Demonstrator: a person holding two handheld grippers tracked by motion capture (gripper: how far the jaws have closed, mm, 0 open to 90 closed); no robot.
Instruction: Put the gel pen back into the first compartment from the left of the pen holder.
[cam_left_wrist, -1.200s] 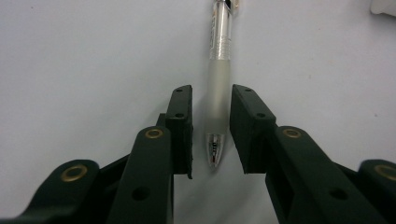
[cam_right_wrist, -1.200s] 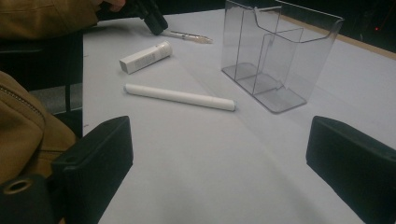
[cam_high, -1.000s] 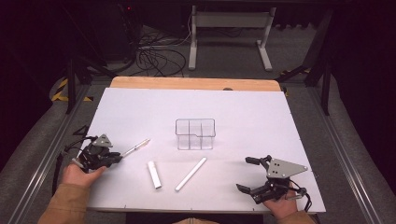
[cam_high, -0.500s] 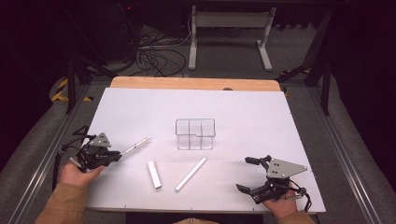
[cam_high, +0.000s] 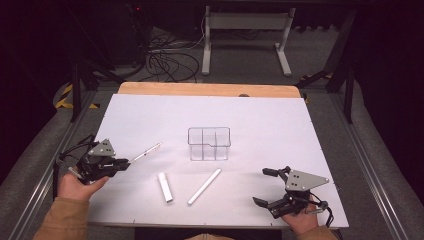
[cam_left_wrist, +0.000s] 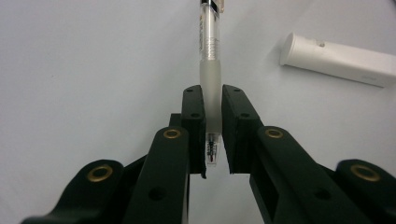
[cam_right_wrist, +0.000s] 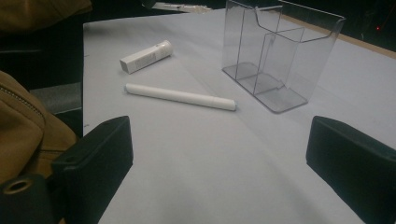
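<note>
Left gripper (cam_high: 119, 164), lower left of frame, has its jaws clamped on the clear pen (cam_left_wrist: 209, 70) near its tip; barrel points up-right toward the clear divided organizer (cam_high: 209, 143) at centre. Right gripper (cam_high: 266, 186) sits lower right, jaws wide apart, empty. Left hand is the one placed to carry the pen over.

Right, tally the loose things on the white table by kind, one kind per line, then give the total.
Clear pens: 1, the clear pen clamped in the left gripper.
White sticks: 1, the long white stick.
White tubes: 1, the short white tube.
Clear organizers: 1, the clear divided organizer.
Total: 4
</note>
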